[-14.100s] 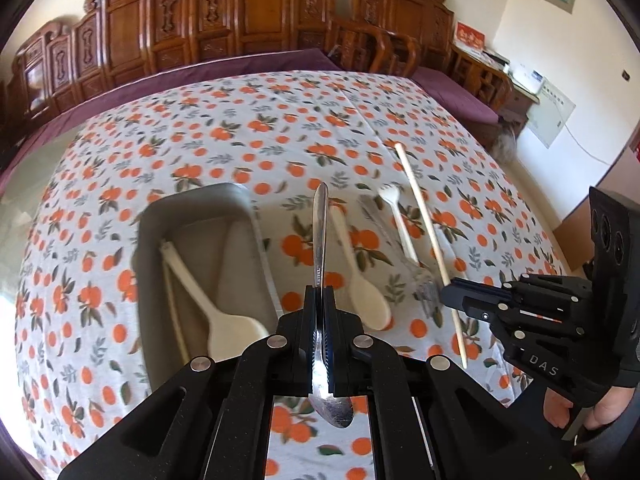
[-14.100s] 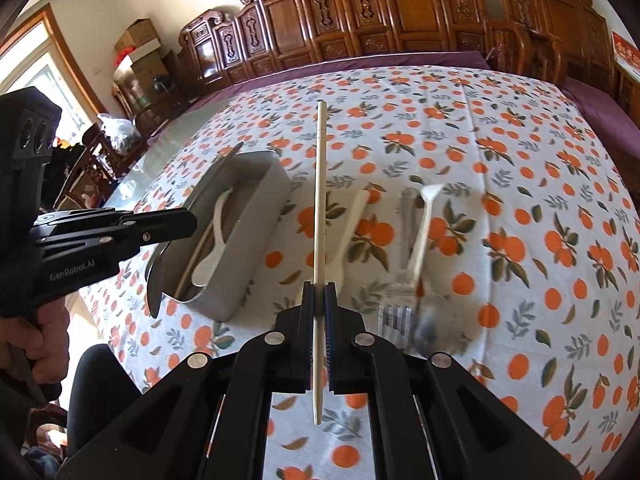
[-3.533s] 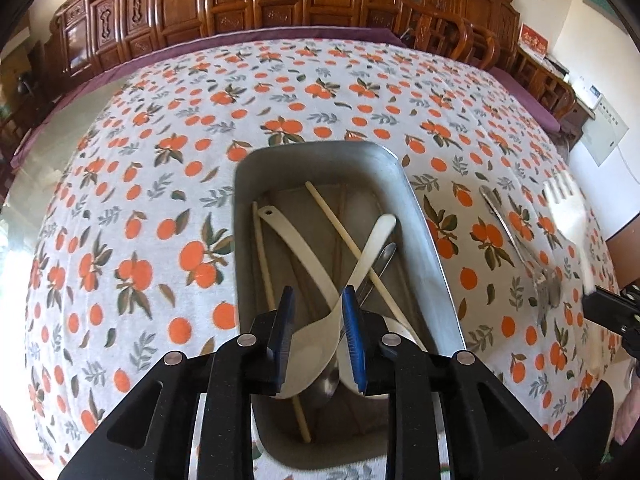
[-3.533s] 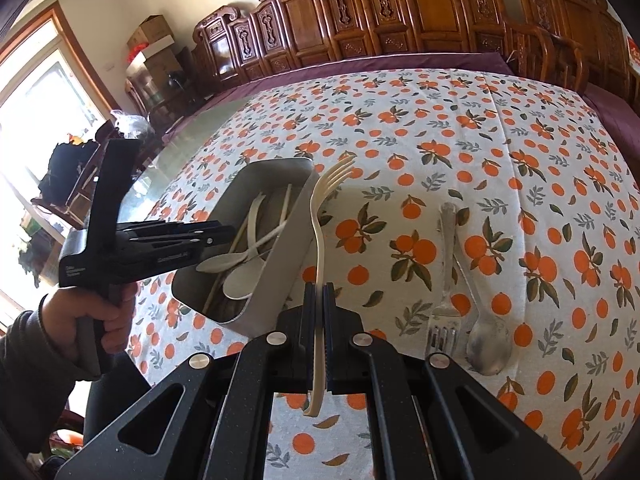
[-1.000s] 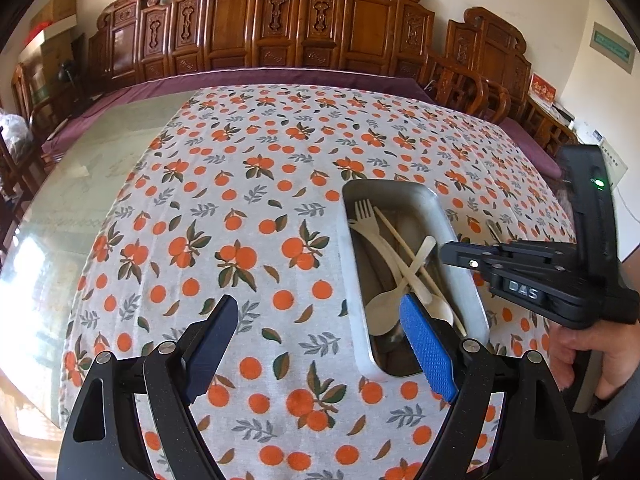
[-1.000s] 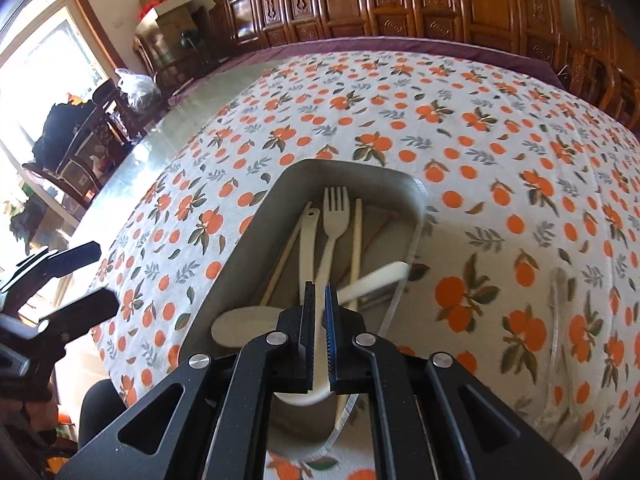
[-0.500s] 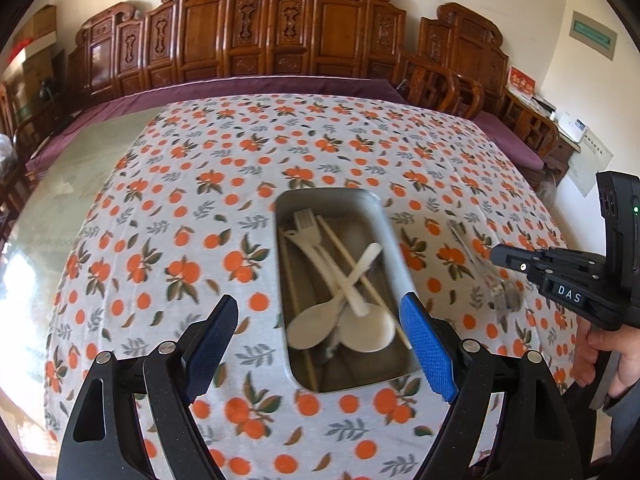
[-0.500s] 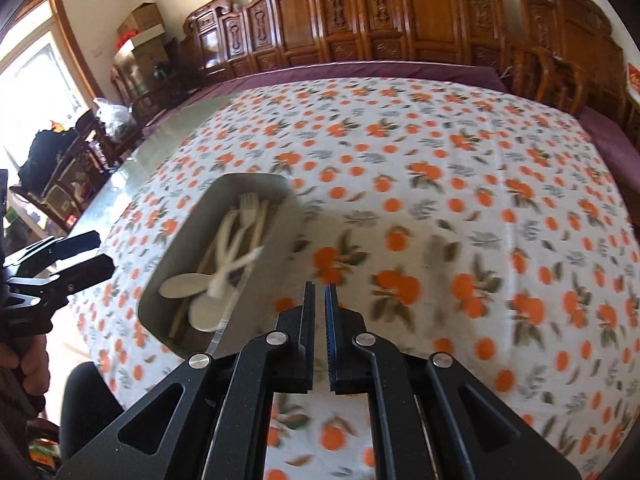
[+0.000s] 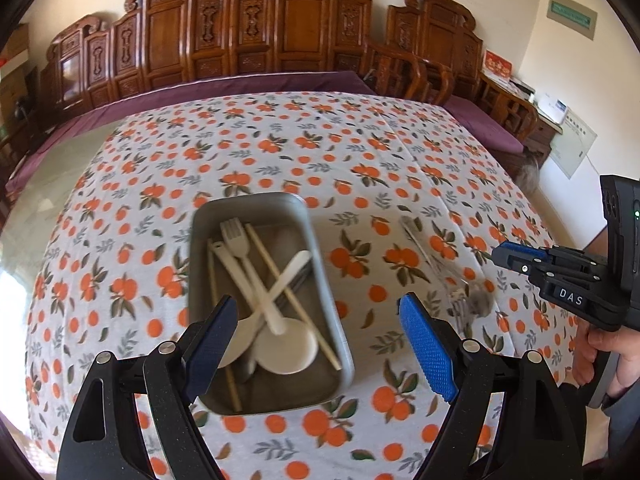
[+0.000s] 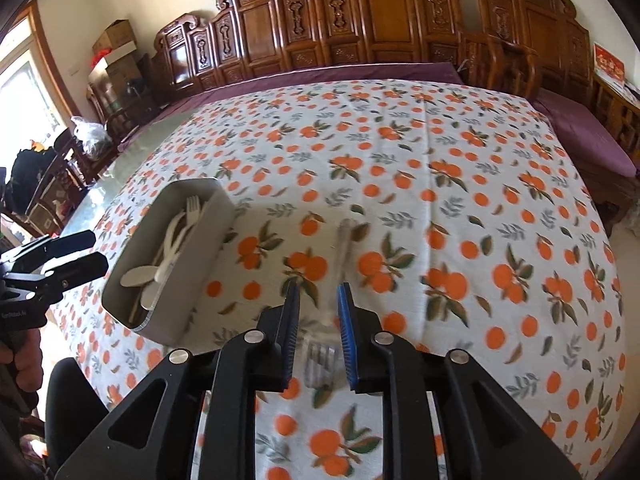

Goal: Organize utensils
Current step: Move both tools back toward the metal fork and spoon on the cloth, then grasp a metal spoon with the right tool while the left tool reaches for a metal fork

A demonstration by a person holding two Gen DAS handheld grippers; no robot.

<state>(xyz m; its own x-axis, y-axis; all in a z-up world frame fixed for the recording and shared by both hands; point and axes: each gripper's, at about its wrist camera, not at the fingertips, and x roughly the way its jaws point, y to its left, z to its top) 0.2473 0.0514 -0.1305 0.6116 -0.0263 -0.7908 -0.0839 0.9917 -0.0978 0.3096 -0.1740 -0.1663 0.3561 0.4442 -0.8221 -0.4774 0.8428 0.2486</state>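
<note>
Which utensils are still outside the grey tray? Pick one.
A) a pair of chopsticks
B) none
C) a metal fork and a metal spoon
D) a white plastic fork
C: a metal fork and metal spoon lie on the tablecloth, apart from the grey tray.

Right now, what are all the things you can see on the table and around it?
Tray: one, grey metal, on the tablecloth.
Plastic fork: one, cream, in the tray.
Plastic spoons: at least two, cream, in the tray.
Chopsticks: at least two, wooden, in the tray.
Metal fork: one, silver, on the cloth right of the tray, blurred.
Tablecloth: one, white with oranges.
Chairs: several, carved brown wood, behind the table.
Left gripper: open, empty.
Right gripper: jaws just opening, above the metal fork.
</note>
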